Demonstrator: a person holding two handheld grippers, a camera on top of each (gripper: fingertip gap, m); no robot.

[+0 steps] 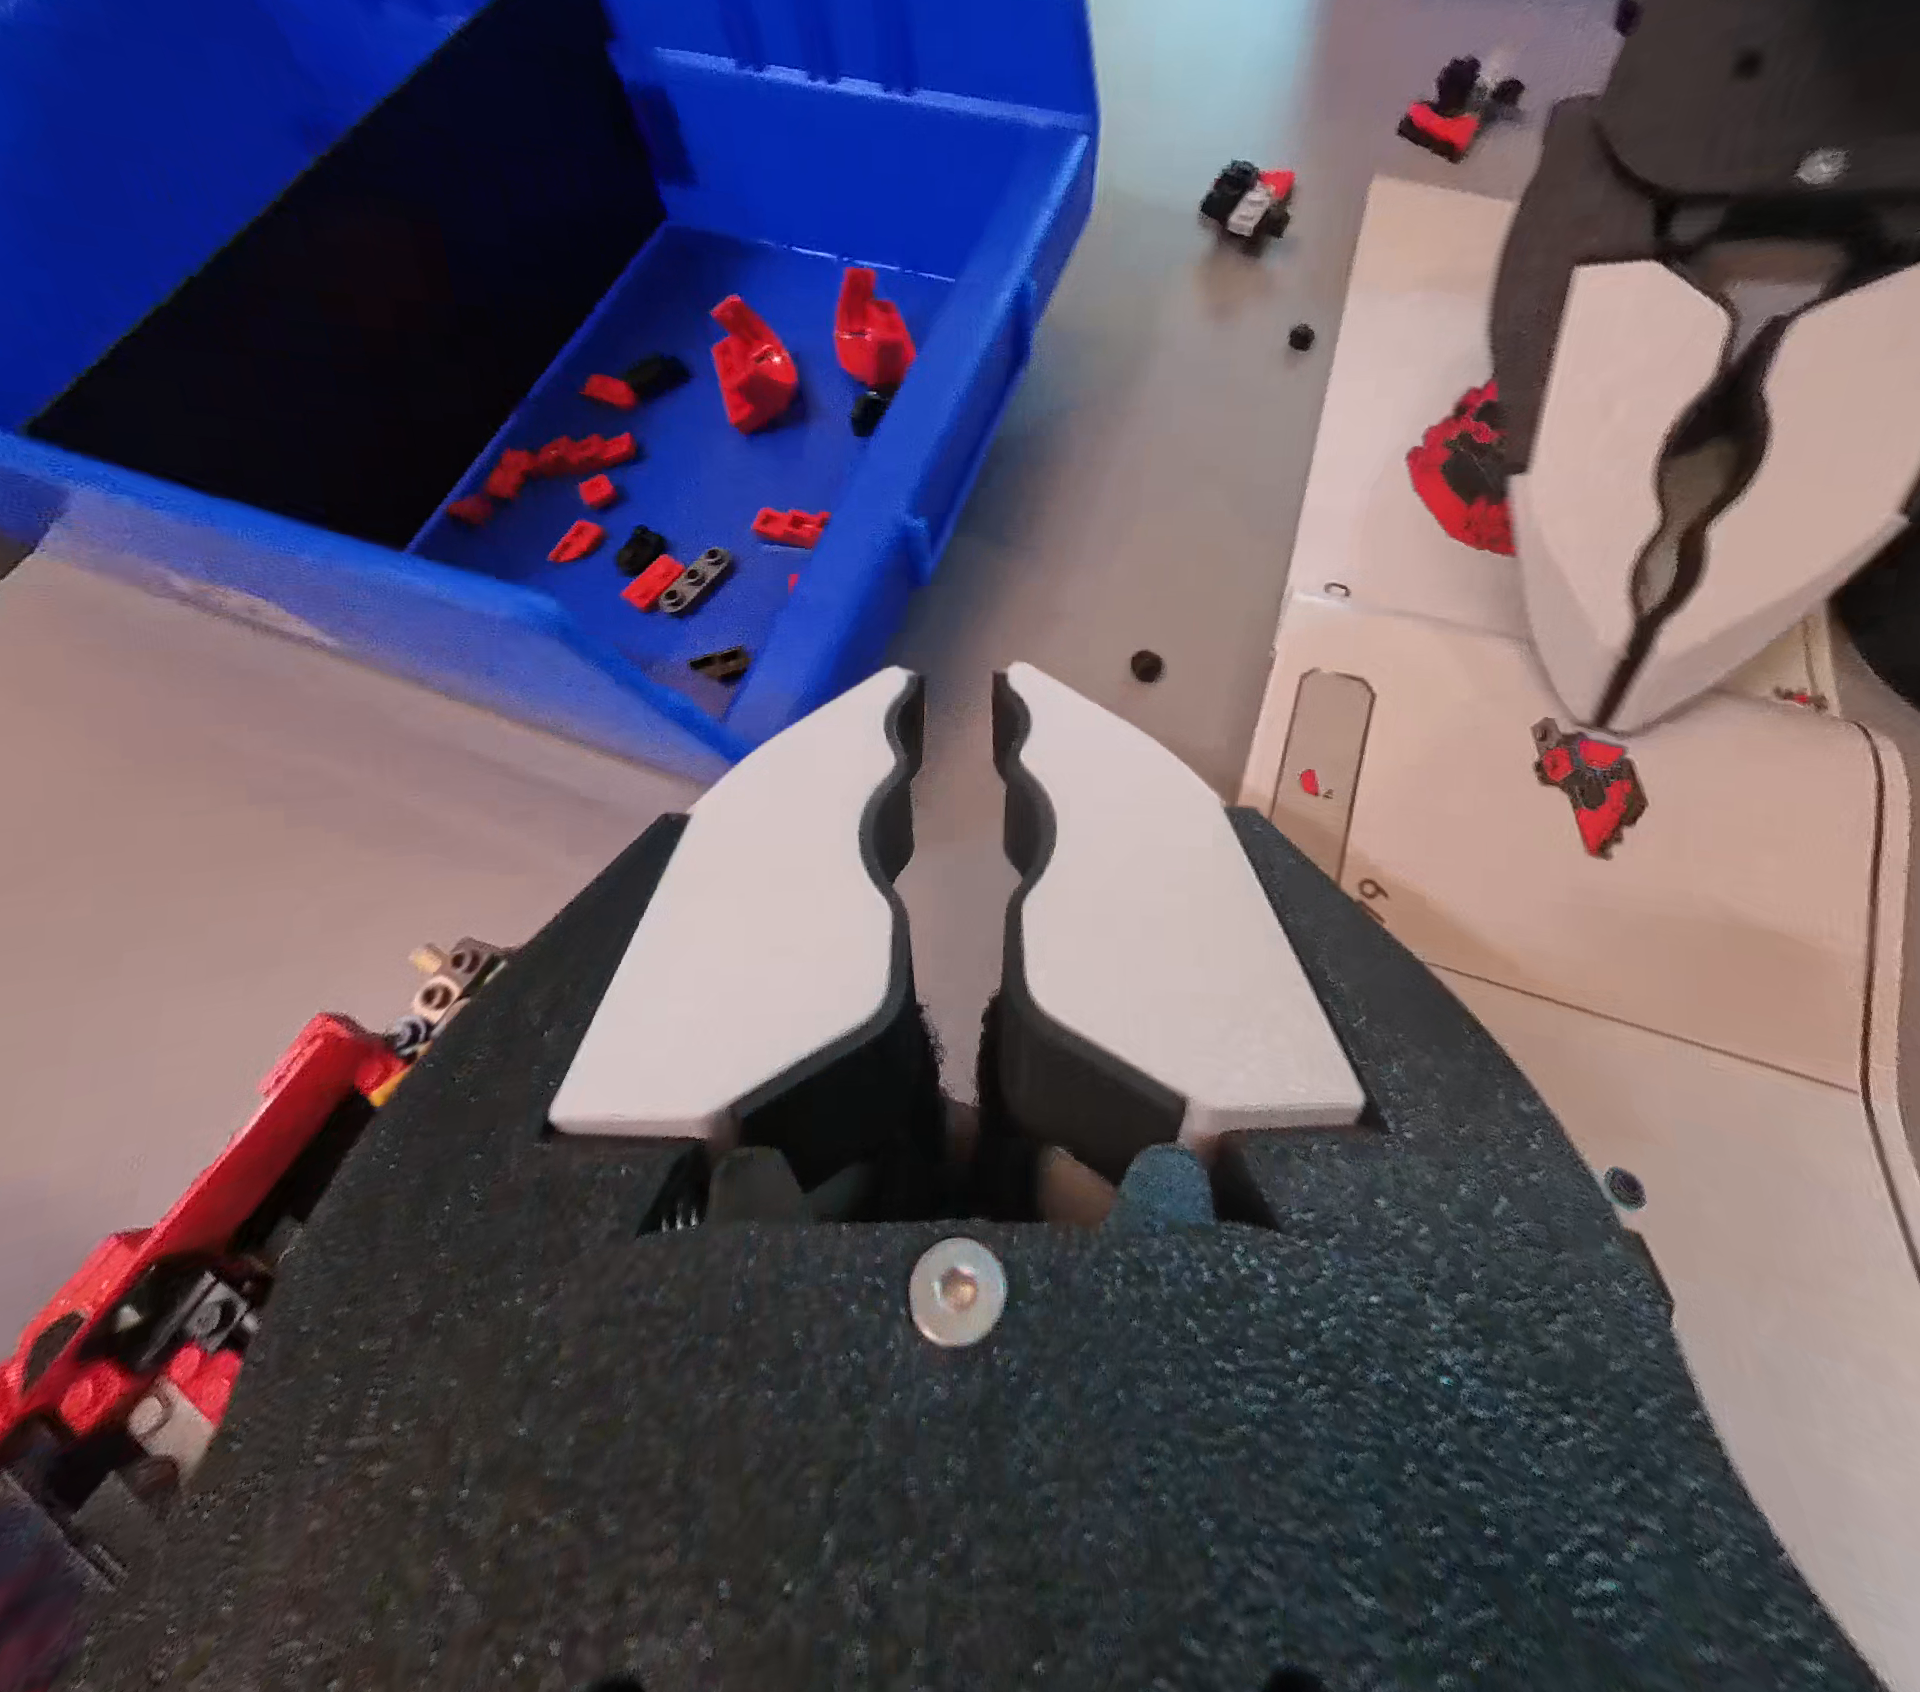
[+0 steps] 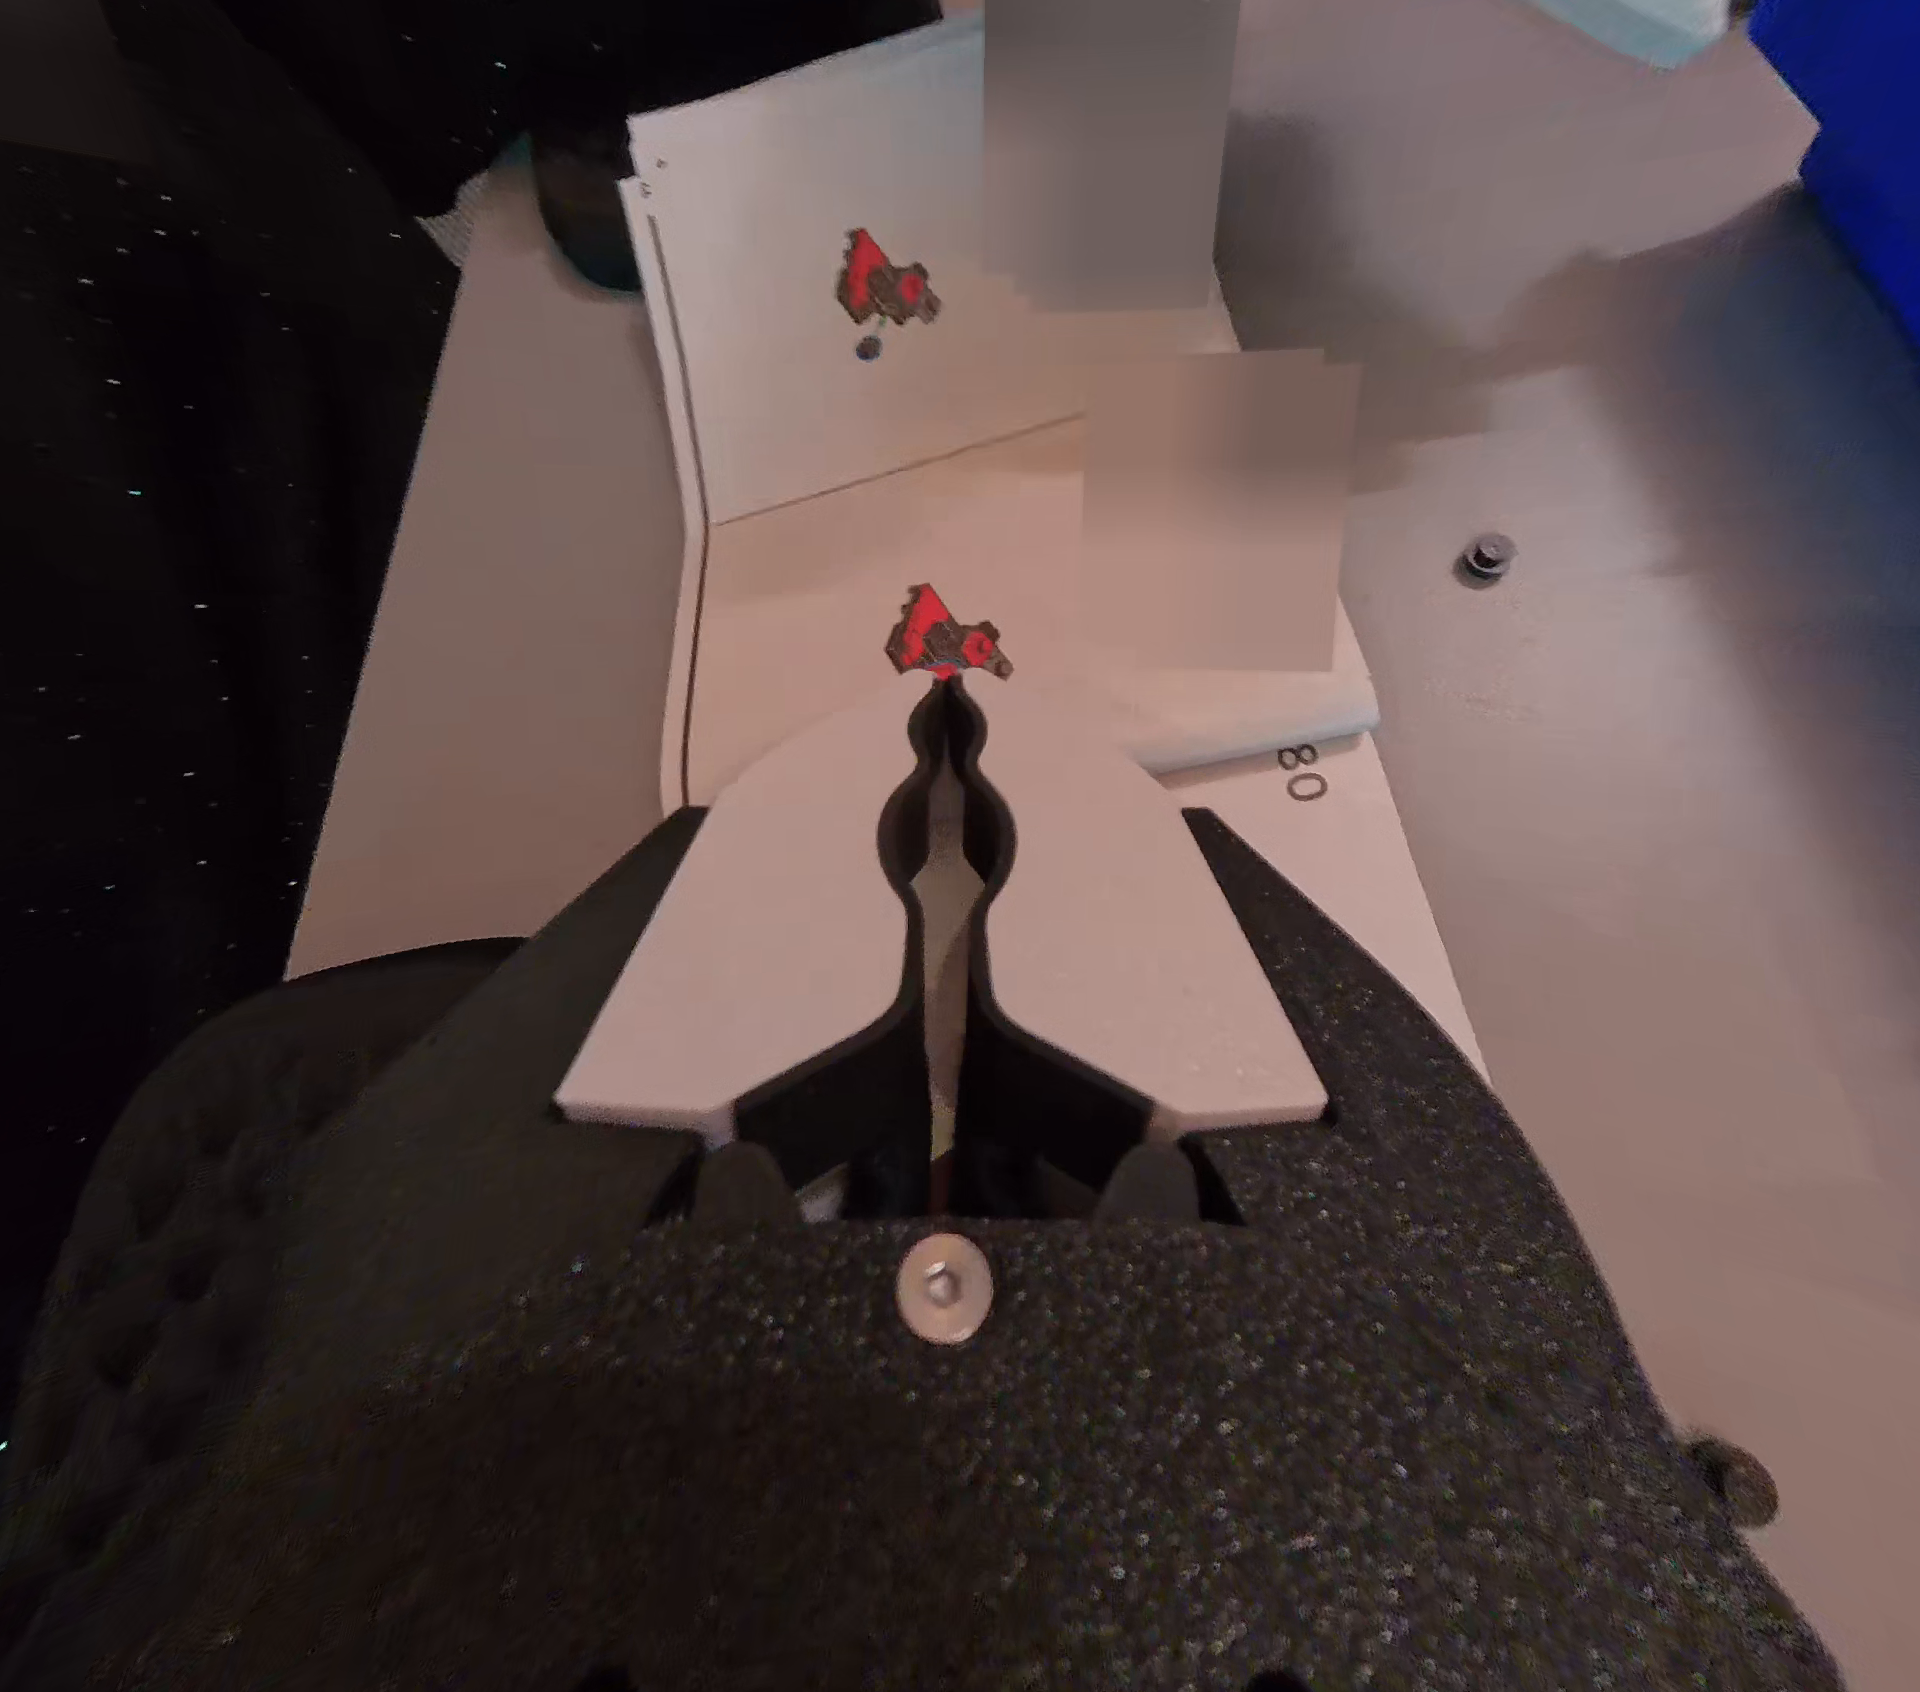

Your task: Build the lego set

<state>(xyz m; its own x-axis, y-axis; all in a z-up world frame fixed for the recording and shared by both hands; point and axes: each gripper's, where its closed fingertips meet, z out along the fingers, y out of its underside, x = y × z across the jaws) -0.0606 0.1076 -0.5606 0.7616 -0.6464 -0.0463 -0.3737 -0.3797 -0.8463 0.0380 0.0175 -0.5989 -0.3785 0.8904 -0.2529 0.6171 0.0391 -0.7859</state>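
left wrist view: my left tongs (image 1: 956,697) hang released, nothing between them, over the surface (image 1: 260,811) beside the blue bin (image 1: 914,115) of loose red and black lego pieces (image 1: 753,364) | right wrist view: my right tongs (image 2: 943,697) are clenched, tips on the open instruction booklet (image 2: 790,416) at a printed red model picture (image 2: 945,634)

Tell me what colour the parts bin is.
Blue; the parts bin shows best in the left wrist view.
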